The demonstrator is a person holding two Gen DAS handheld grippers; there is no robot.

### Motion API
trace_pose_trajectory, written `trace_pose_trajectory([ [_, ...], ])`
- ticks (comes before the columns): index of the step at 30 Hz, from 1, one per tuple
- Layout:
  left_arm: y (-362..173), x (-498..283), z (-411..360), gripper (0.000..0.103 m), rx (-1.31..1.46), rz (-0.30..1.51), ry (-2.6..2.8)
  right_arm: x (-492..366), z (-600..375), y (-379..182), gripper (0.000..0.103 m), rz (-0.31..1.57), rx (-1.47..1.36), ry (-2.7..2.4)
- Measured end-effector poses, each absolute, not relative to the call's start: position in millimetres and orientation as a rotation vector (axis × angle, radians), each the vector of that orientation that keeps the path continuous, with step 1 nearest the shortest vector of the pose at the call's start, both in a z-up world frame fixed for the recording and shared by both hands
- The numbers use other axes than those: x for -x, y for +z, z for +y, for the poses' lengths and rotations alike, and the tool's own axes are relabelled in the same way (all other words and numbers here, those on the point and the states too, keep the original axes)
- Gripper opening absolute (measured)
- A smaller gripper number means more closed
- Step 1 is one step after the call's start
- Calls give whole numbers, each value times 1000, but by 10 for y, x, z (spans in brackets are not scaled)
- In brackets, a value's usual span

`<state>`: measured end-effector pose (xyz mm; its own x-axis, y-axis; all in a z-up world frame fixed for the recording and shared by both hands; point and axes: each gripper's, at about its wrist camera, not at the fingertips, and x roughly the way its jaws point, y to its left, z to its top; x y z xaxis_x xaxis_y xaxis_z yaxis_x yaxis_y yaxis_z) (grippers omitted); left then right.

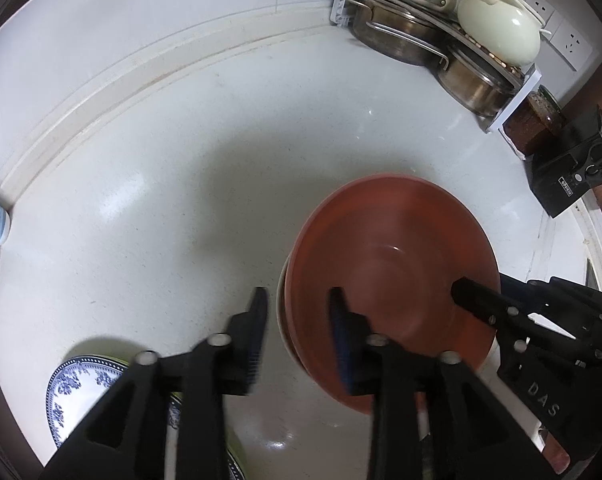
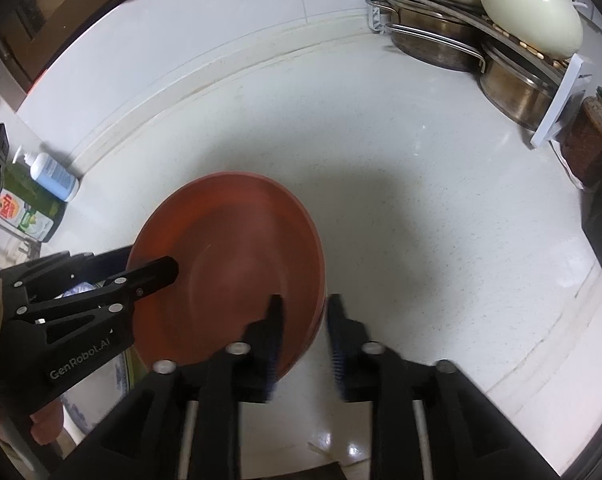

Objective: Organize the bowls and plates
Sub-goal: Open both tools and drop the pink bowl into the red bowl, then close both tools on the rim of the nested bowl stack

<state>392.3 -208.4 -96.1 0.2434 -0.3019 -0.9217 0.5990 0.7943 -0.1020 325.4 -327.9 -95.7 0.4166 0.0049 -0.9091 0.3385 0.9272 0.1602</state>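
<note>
- Your left gripper [image 1: 299, 336] straddles the near-left rim of the red-brown plate [image 1: 393, 260]: one finger sits over the plate's inner face, the other outside the rim. The jaws stand partly apart, and you cannot tell whether the pads actually press on the rim.
- Your right gripper [image 2: 307, 344] takes the same plate [image 2: 237, 256] at its opposite edge, one finger inside, one outside, with a visible gap between them. Whether it is clamped cannot be told either.
- The plate sits tilted between your two tools above the white countertop [image 1: 161, 208]; its image is blurred. A pale edge shows under its left rim in the left wrist view, perhaps a second dish, but that is unclear.
- A blue-and-white patterned plate [image 1: 81, 384] lies on the counter below your left gripper, partly hidden by it.
- At the far right corner a white rack [image 2: 557, 100] holds steel pots [image 2: 433, 40] and a cream lid [image 2: 533, 8].
- A dark jar [image 2: 593, 140] stands just beside the rack.
- A white-and-blue pump bottle [image 2: 53, 176] and a green bottle [image 2: 33, 208] stand at the left edge near the backsplash.
</note>
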Motion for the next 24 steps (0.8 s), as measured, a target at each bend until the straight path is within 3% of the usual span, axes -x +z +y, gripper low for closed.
trace_pose_trajectory([
  [3,-940,-3918,-2085,40,-306,1163,-624,-3238,-3264,-924,35,1111,-322,-214],
  [7,-893,-3911,-2048,46,-297,1151,-619,-3189,-3308,-827,48,1061,-330,-243],
  [15,-733,-3887,-1990,57,-274,1094,-606,-3093,-3460,-770,49,995,-444,-287],
  [24,-907,-3898,-2002,57,-295,1131,-591,-3100,-3473,-1040,49,1041,-555,-273],
])
